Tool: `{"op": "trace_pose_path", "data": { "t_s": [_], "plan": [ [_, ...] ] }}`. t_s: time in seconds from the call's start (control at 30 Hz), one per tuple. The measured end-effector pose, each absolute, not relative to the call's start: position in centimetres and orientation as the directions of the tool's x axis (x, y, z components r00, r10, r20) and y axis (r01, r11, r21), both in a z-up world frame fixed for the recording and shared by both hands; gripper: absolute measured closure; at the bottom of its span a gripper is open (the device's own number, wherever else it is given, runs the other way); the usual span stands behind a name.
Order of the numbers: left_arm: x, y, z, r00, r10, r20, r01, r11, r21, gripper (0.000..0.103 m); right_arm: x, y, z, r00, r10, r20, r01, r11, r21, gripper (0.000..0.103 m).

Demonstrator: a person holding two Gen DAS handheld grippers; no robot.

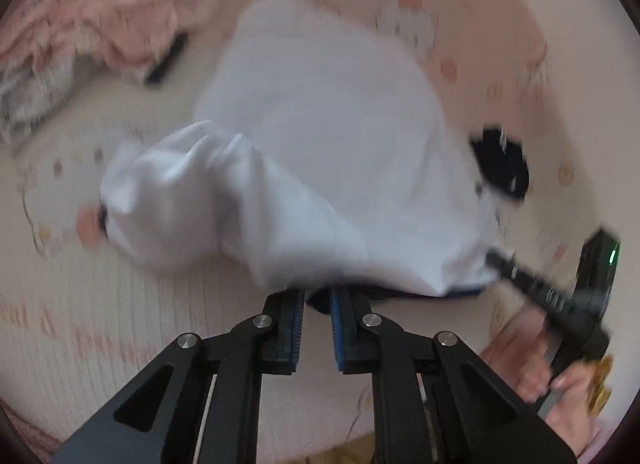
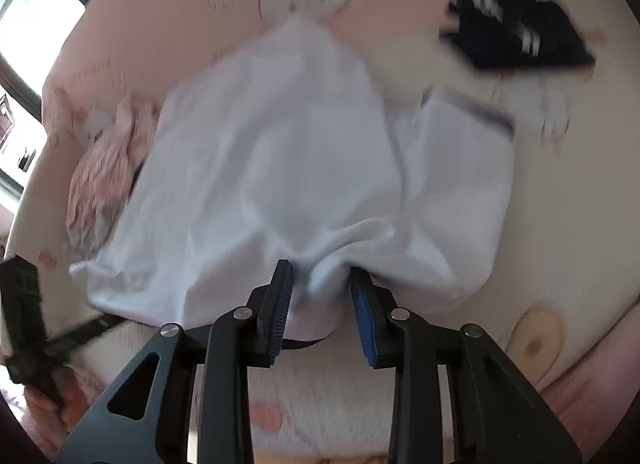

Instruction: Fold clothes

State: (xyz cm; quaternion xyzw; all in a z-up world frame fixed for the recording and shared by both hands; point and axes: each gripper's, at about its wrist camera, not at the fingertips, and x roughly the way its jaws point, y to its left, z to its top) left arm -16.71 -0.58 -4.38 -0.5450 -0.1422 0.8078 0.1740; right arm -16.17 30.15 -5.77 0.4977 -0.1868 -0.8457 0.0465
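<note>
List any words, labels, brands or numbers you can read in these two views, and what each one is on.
None can be read.
Pink lettering on the bedsheet, near the left gripper: blurred, unreadable.
Faint pink lettering on the sheet in the right wrist view, upper left: too blurred.
White shirt, held at the right gripper: no text visible.
Dark garment: white stripes only, no letters.

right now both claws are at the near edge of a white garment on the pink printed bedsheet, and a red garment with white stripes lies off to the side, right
One thing is off: the striped garment is black or very dark navy, not red, as the right wrist view shows. The rest holds: the left claw and right claw both sit at the near edge of the white garment on the pink printed bedsheet.
</note>
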Motion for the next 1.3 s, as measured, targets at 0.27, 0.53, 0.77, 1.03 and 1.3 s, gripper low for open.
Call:
{"op": "trace_pose_path", "data": {
  "t_s": [0.27,0.53,0.77,1.03,1.3],
  "plan": [
    [-16.0,-0.6,-8.3,-0.237,0.508,-0.828,-0.019,-0.855,-0.519,0.089,-16.0,31.4,-9.6,-0.373,-0.431,-0.821,-0.237,-0.812,0.534,0.049],
    [-15.7,-1.2,-9.6,-0.265,0.646,-0.716,0.148,-0.706,-0.693,0.068,-16.1,31.4,-10.1,-0.363,-0.473,-0.803,-0.195,-0.804,0.562,0.055],
    [-16.2,-0.7,-11.2,-0.311,0.635,-0.707,0.226,-0.673,-0.705,0.068,-16.3,30.3,-10.6,-0.394,-0.343,-0.853,-0.123,-0.900,0.419,0.052],
    [-14.7,-1.6,-7.2,-0.285,0.516,-0.807,0.190,-0.795,-0.576,0.093,-14.7,31.4,-9.2,-0.397,-0.387,-0.832,-0.113,-0.879,0.463,0.093],
    [-8.9,-2.7,-4.3,-0.277,0.525,-0.805,0.152,-0.803,-0.576,0.094,-11.2,33.0,-7.7,-0.384,-0.517,-0.765,-0.152,-0.782,0.604,0.095]
  ]
}}
